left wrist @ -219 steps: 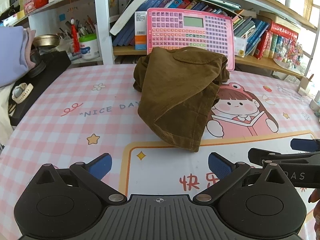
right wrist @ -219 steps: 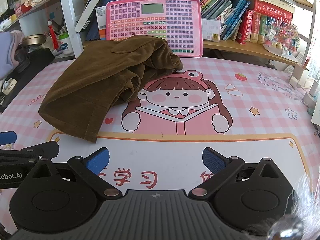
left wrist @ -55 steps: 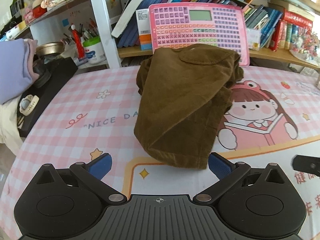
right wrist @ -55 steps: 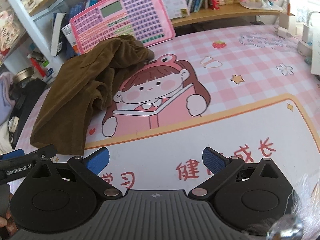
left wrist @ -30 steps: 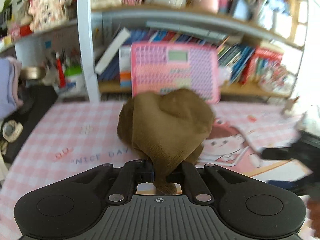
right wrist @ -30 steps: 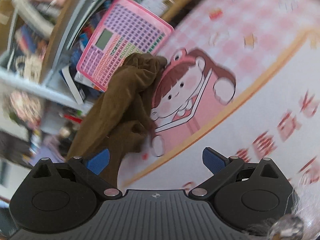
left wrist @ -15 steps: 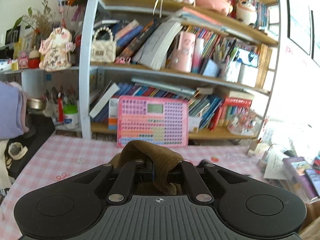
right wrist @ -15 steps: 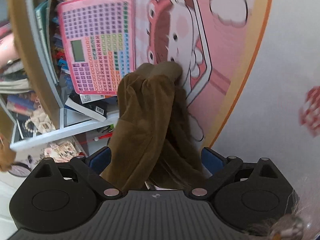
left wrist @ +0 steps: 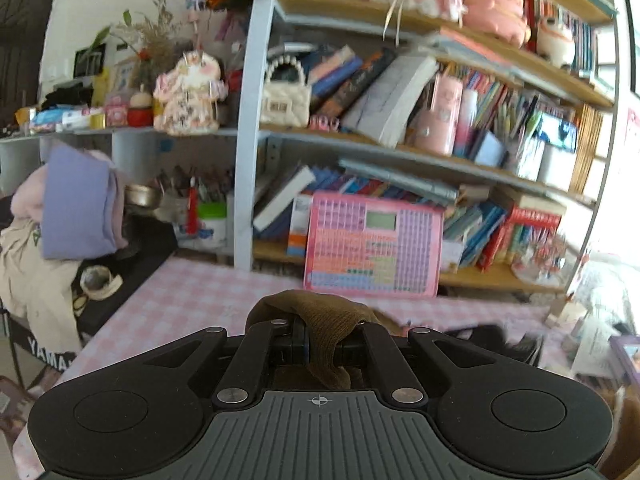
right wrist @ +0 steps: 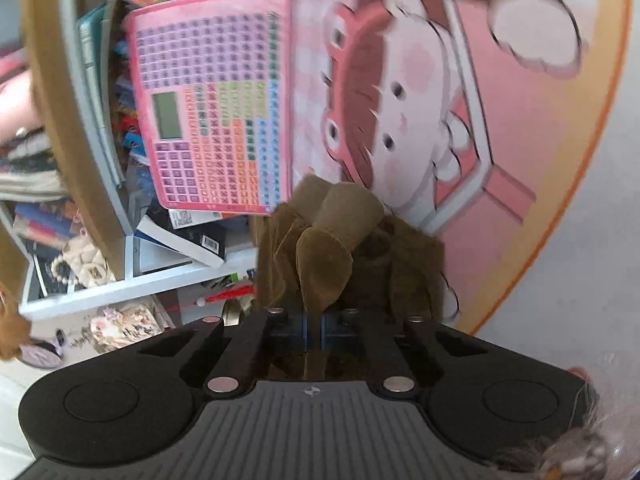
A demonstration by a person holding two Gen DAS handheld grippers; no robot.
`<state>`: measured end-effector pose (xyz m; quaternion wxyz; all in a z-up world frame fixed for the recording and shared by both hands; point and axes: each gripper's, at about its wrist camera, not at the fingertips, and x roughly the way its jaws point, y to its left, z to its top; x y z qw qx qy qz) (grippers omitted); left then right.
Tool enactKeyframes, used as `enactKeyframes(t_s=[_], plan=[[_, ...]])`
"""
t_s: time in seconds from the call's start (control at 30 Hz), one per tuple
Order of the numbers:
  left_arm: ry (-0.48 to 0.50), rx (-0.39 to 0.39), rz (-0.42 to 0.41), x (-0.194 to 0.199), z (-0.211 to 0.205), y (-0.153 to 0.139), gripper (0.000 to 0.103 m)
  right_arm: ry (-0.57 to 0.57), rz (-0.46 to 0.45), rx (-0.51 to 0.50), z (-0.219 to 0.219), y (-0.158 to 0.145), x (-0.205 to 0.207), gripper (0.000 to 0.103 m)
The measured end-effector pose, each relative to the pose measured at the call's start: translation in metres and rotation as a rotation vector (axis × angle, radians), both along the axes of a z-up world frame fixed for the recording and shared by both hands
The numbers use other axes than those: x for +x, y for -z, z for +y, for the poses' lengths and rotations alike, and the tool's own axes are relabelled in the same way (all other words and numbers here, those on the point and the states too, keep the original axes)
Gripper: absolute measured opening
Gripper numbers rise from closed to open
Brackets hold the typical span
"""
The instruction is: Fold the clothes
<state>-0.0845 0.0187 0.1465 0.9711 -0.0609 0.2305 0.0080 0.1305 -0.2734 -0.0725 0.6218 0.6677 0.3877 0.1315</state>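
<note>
Right wrist view, lower centre of the frame: right gripper (right wrist: pixel 314 330) now pinched tight on a bunched fold of the brown corduroy garment (right wrist: pixel 324 264) — a second ago spread wide with nothing between the pads, half a second ago spread around the cloth. Rolled hard too, so the pink cartoon tabletop (right wrist: pixel 560 220) fills the right half and the pink toy keyboard (right wrist: pixel 216 112) stands on end at upper left.

Left wrist view, lower centre: left gripper (left wrist: pixel 320 344) pressed together on another bit of the same garment (left wrist: pixel 324 316), as a second ago, but lifted — bookshelf (left wrist: pixel 244 128) filling most of the frame, only a strip of checked tabletop below it.

Means both ends of the garment held and raised off the tabletop; probably ready for shaking out and laying flat before any first fold. No fold made yet, going by the crumpled hang.
</note>
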Motion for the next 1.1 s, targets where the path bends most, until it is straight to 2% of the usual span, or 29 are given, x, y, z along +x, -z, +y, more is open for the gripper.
enactKeyframes(t_s=[0.07,0.17,0.23,0.27,0.3,0.37,0.4,0.47,0.57,0.63,0.7,0.8,0.93,1.03,1.1], plan=[[0.048,-0.002,0.043,0.005,-0.006,0.01,0.005,0.031,-0.049,-0.035,-0.009,-0.01,-0.001,0.004],[0.154,-0.018,0.102,0.013,-0.023,0.029,0.006,0.144,-0.114,-0.03,-0.048,-0.034,0.002,0.004],[0.249,-0.031,0.131,0.016,-0.037,0.038,0.007,0.207,-0.189,-0.039,-0.081,-0.061,0.007,0.004],[0.297,-0.037,0.146,0.018,-0.044,0.042,0.013,0.225,-0.234,-0.042,-0.095,-0.075,0.009,0.004],[0.333,-0.039,0.148,0.018,-0.048,0.044,0.013,0.239,-0.279,-0.05,-0.106,-0.09,0.011,0.004],[0.397,-0.04,0.142,0.016,-0.056,0.048,0.018,0.262,-0.405,-0.104,-0.128,-0.13,0.014,0.004],[0.397,-0.053,0.142,0.016,-0.053,0.05,0.021,0.271,-0.48,-0.149,-0.135,-0.155,0.014,0.004],[0.377,-0.087,0.144,0.016,-0.044,0.053,0.034,0.275,-0.626,-0.243,-0.144,-0.204,0.014,0.004],[0.301,-0.139,0.149,0.017,-0.022,0.058,0.036,0.219,-0.836,-0.385,-0.133,-0.269,0.008,0.004],[0.23,-0.166,0.154,0.018,-0.007,0.06,0.036,0.11,-0.953,-0.477,-0.112,-0.302,0.005,0.004],[0.17,-0.187,0.152,0.019,0.006,0.06,0.036,-0.058,-0.988,-0.545,-0.077,-0.31,0.006,0.004],[0.115,-0.21,0.153,0.019,0.019,0.061,0.036,-0.37,-0.952,-0.608,-0.009,-0.278,0.008,0.004],[0.08,-0.208,0.179,0.019,0.029,0.065,0.037,-0.818,-0.635,-0.621,0.087,-0.154,-0.004,0.004],[0.06,-0.209,0.196,0.019,0.035,0.07,0.037,-0.961,-0.438,-0.702,0.124,-0.078,-0.029,0.004],[0.049,-0.207,0.21,0.021,0.04,0.073,0.037,-0.965,-0.359,-0.652,0.129,-0.056,-0.039,0.004]])
